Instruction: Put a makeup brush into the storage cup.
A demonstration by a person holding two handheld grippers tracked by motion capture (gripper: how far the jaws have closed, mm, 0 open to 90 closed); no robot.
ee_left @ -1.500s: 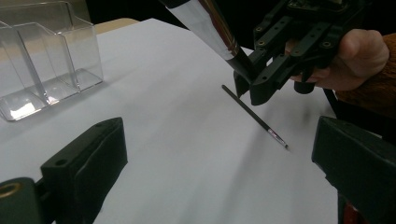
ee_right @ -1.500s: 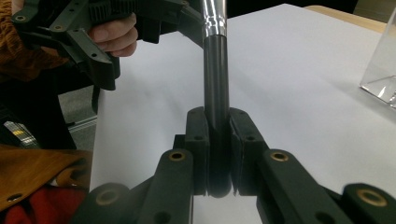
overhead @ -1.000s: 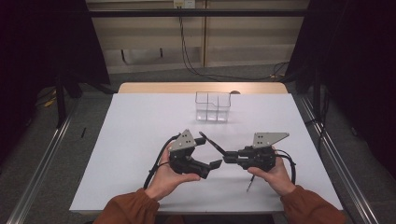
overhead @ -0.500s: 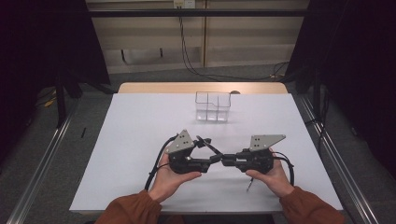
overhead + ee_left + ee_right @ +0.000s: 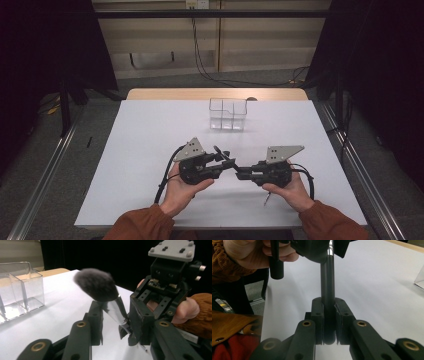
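My sleeves [image 5: 142, 223] are rust-brown corduroy. My left gripper [image 5: 226, 159] and right gripper [image 5: 239, 173] are black, each topped by a grey three-cornered plate [image 5: 190, 149] with screws. Black cables [image 5: 167, 170] trail off them. Brass-ringed holes dot my jaws.

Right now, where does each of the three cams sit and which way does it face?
High view: above the person's side, facing forward and down at the white table; forearms, both claws.
Left gripper view: on the left claw, looking along its jaws at the fluffy dark makeup brush; the other hand shows.
Right gripper view: on the right claw, shut on the brush's black handle.
Shared: brush, table.
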